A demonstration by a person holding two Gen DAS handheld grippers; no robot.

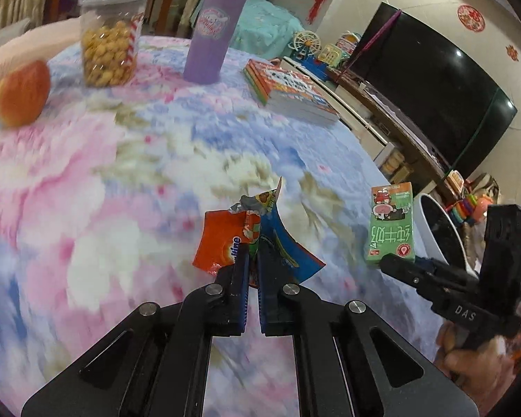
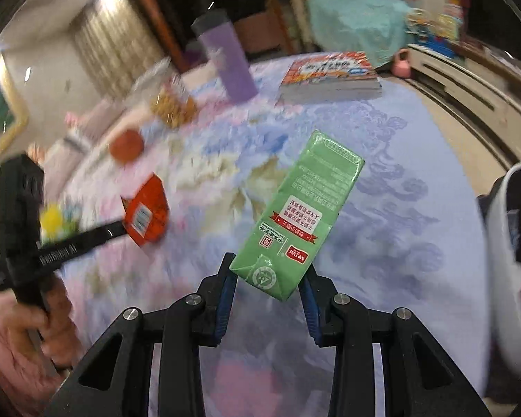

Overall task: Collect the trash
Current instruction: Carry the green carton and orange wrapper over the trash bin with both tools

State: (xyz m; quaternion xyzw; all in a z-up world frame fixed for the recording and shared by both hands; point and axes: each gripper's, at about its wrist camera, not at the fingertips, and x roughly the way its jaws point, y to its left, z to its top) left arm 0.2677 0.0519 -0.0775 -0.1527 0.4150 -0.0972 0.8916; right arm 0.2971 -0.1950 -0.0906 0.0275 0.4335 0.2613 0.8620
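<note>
My left gripper [image 1: 253, 260] is shut on a torn red and blue snack wrapper [image 1: 225, 239], held above the floral tablecloth [image 1: 87, 180]. In the right wrist view that wrapper [image 2: 146, 210] hangs at the tip of the left gripper on the left side. My right gripper [image 2: 269, 274] is shut on a green milk carton [image 2: 298, 208], tilted and lifted off the table. The left wrist view shows the same carton [image 1: 392, 224] at the right, held by the right gripper [image 1: 394, 264] beside a white bin [image 1: 444, 232].
On the table stand a purple tumbler [image 1: 212, 31], a clear jar of snacks [image 1: 109, 38], an apple [image 1: 22, 93] and a stack of books [image 1: 288, 90]. The white bin [image 2: 503, 260] is off the table's right edge. A TV and cabinet stand beyond. A hand [image 2: 24, 316] holds the left gripper's handle.
</note>
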